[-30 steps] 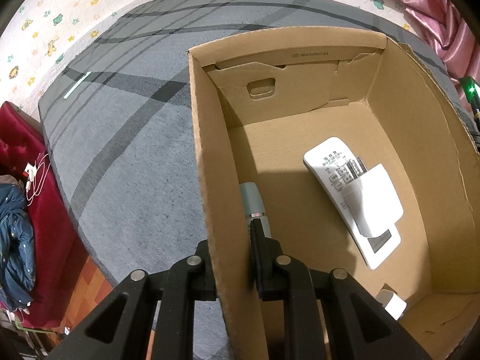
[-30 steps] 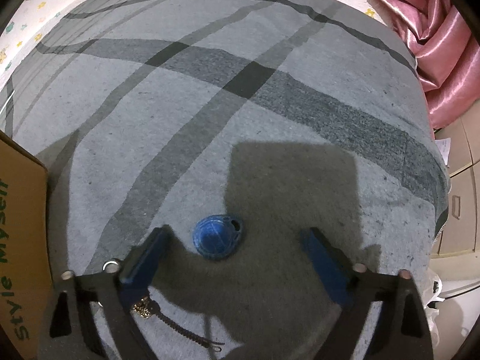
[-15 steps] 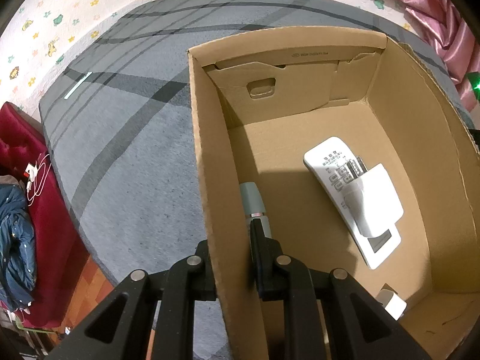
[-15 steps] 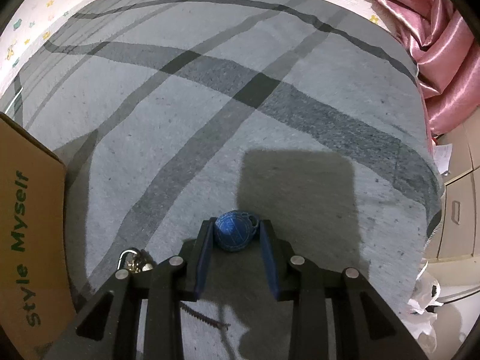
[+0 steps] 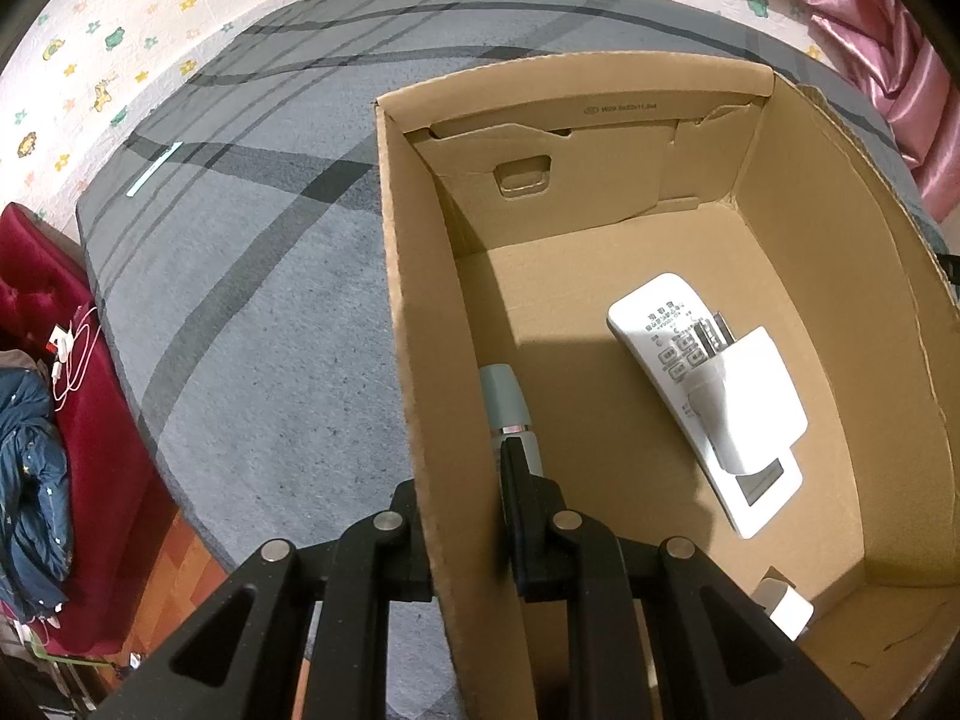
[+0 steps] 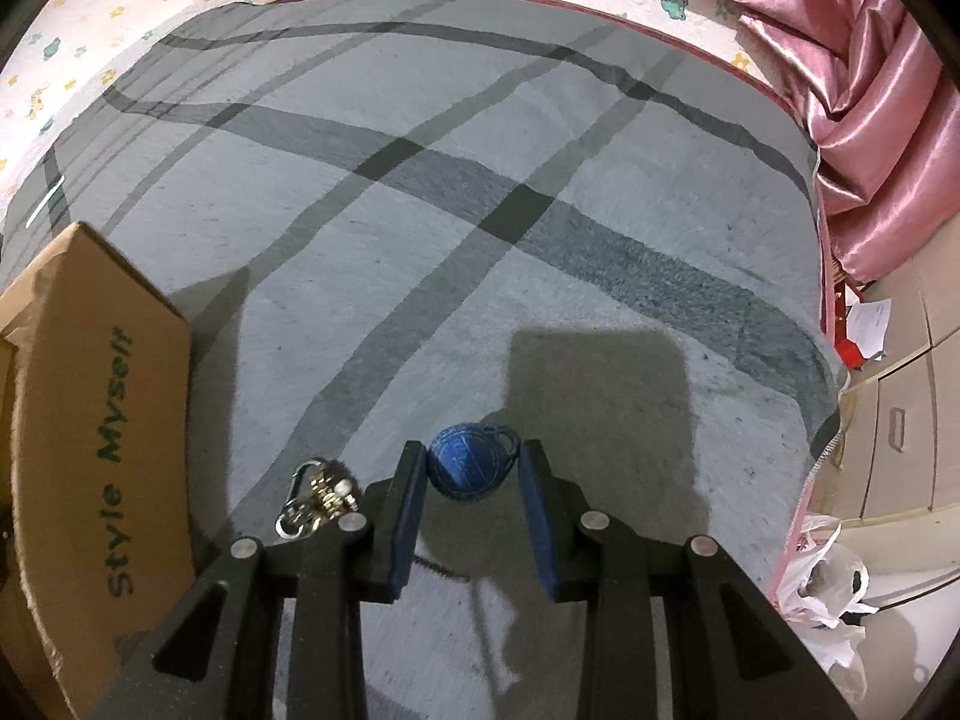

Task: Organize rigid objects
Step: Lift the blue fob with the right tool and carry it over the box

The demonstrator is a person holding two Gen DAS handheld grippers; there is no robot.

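A brown cardboard box (image 5: 420, 300) stands on the grey rug. My left gripper (image 5: 462, 498) is shut on the box's left wall, one finger outside and one inside. In the box lie a white remote (image 5: 672, 372) with a white plug adapter (image 5: 750, 408) on it, a pale green tube (image 5: 507, 402) by the left wall, and a small white block (image 5: 786, 606) in the near corner. My right gripper (image 6: 474, 474) is shut on a round blue key tag (image 6: 468, 459) and holds it above the rug. A metal clip with keyring bits (image 6: 315, 498) hangs at the left finger.
The box's outer side with green lettering (image 6: 114, 468) stands at the left of the right wrist view. The grey striped rug (image 6: 420, 240) spreads ahead. A pink curtain (image 6: 840, 90) and drawers (image 6: 900, 420) stand to the right. A red sofa with a blue jacket (image 5: 30, 450) is left.
My right gripper closed on the blue tag and lifted it off the rug; the metal clip came up into view beside it. The left gripper stayed clamped on the box wall.
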